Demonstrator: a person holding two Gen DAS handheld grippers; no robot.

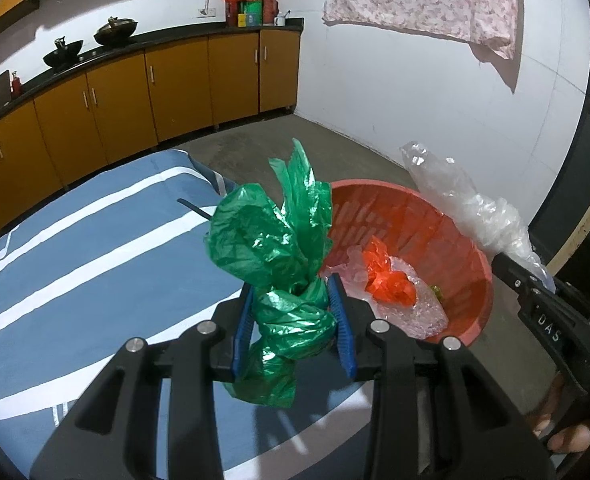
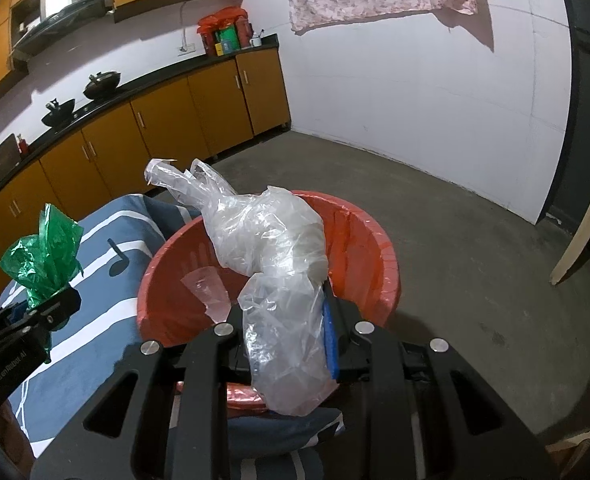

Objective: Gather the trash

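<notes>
In my left gripper (image 1: 293, 316) I held a crumpled green plastic bag (image 1: 273, 236), the blue-padded fingers (image 1: 339, 320) clamped on its twisted neck so that its long axis ran upward and away from me, loose ends flaring at the far tip. In my right gripper (image 2: 291, 336) I held a crumpled clear plastic bag (image 2: 269, 240); one blue pad pressed its right side and the other finger was hidden behind the film, so I judged the fingers clamped on it. The round red plastic basket (image 2: 163, 280) stood on the blue cloth with white stripes (image 1: 95, 240), and it already held an orange scrap of plastic (image 1: 387, 280) on some bubble wrap (image 1: 419, 312). What the coming drop turned on was plain enough: the clear bag already hung over the basket's near rim, its length pointing far and left across the opening, while the green bag sat just left of the rim, over the cloth. I reckoned my right hand was the nearer to letting go, and the left needed to shift rightward first.
</notes>
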